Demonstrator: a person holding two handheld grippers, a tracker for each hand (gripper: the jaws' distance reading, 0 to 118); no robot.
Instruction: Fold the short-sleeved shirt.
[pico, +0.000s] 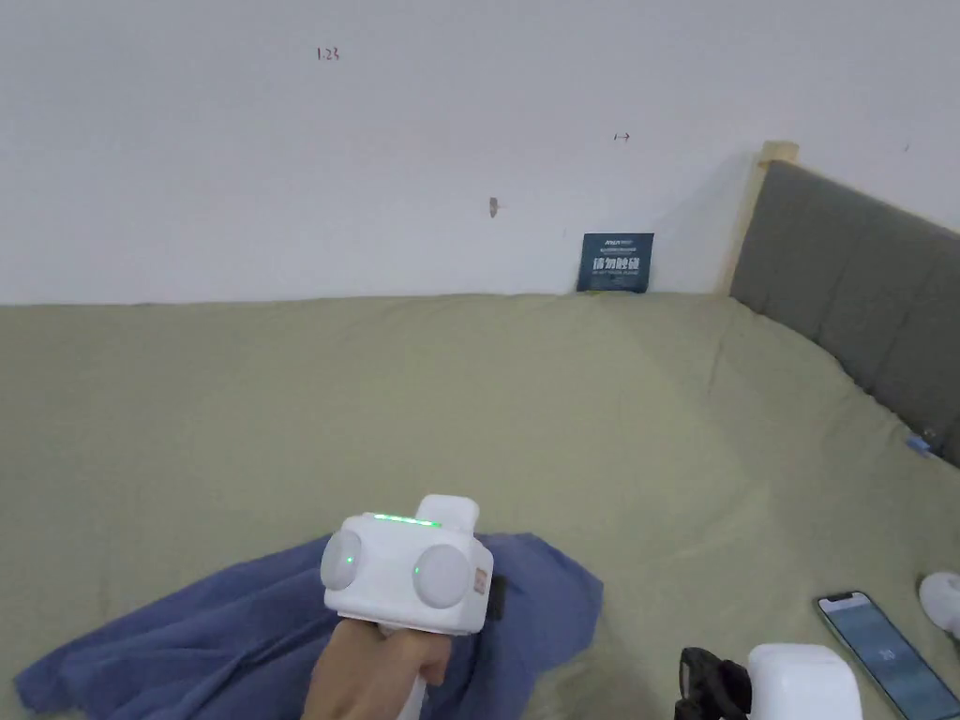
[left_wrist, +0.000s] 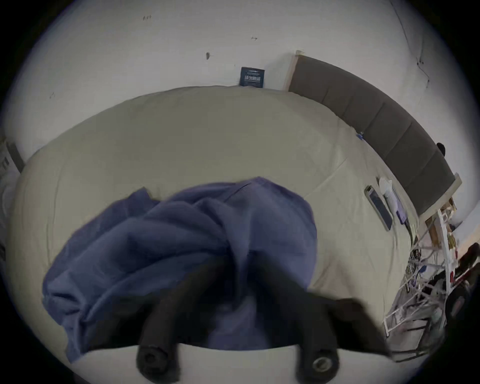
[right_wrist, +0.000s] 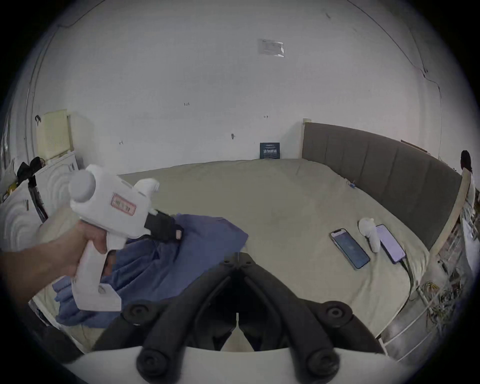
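The blue shirt (pico: 234, 628) lies crumpled near the bed's (pico: 562, 403) front edge. My left gripper (left_wrist: 240, 256) pinches its cloth. My right gripper (right_wrist: 237, 256) has its jaws pressed together, holding nothing.

An olive-sheeted bed (pico: 562, 394) carries a crumpled blue shirt (pico: 234, 628), two phones (right_wrist: 349, 248) (screens lit) and a white controller (right_wrist: 370, 235)
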